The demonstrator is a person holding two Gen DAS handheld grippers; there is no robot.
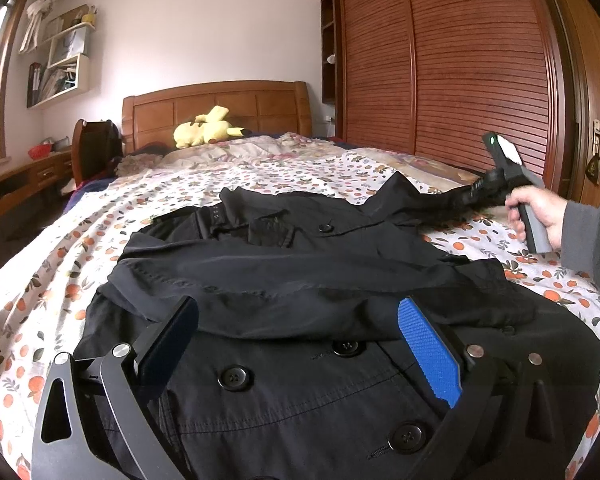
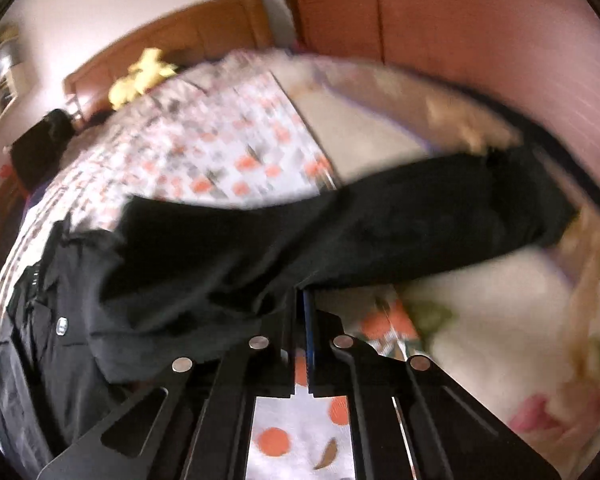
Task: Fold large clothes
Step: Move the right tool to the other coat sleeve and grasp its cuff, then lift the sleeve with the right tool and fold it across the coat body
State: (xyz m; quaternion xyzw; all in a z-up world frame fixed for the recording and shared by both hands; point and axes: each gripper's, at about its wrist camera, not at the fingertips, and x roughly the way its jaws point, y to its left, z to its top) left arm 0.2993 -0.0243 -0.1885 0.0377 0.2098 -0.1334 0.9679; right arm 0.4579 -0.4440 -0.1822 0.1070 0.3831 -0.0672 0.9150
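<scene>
The black coat (image 1: pixel 300 280) lies spread on the bed (image 1: pixel 60 272); the right hand-held gripper (image 2: pixel 302 300) is pinching its sleeve (image 2: pixel 380 224), likely starting the sleeve fold, next carrying it across toward the left hand-held gripper (image 1: pixel 300 344), spread above the buttons

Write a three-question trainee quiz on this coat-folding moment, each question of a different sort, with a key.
1. True or false: the left gripper is shut on the black coat.
2. What does the right gripper pinch? A) the yellow plush toy B) the coat's sleeve C) the floral bedsheet
3. Fill in: the coat lies spread on the ____.

Key
1. False: its jaws stand wide apart above the buttoned front.
2. B: the jaws are shut on the sleeve's edge.
3. bed
</scene>
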